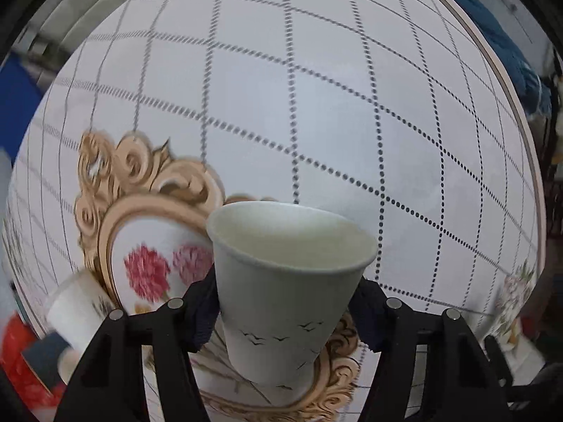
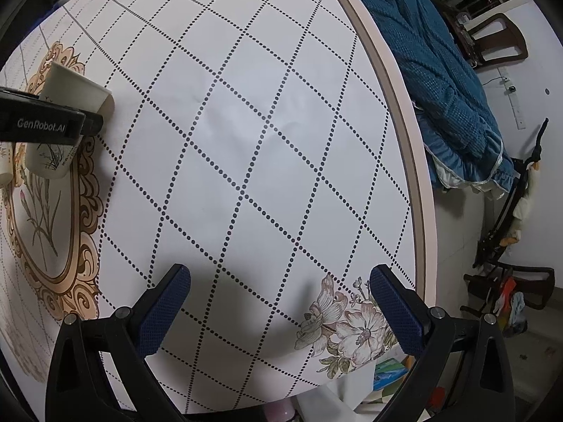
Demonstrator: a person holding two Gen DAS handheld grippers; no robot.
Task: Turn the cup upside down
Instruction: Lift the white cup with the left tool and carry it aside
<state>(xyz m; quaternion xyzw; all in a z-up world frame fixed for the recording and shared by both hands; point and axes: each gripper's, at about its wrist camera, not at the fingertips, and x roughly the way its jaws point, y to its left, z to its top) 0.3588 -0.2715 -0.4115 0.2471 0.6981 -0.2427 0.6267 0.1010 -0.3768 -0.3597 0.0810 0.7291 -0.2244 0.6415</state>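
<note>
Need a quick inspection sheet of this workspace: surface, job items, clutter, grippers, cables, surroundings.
Surface: round table with a dotted-grid floral cloth.
Job's things: paper cup, mouth still up, tilted, held above the table.
Clutter: second cup at the left edge.
Grippers: left gripper shut on the paper cup; right gripper open, holding nothing.
Cables: thin wire on the floor, far right.
Surroundings: blue blanket, dark chair.

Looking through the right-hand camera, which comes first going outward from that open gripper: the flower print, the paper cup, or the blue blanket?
From the right gripper:
1. Flower print, on the tablecloth between its fingers, toward the right one.
2. Blue blanket, beyond the table's right edge.
3. Paper cup, far left, held by the left gripper.
Blanket and cup are close to call.
</note>
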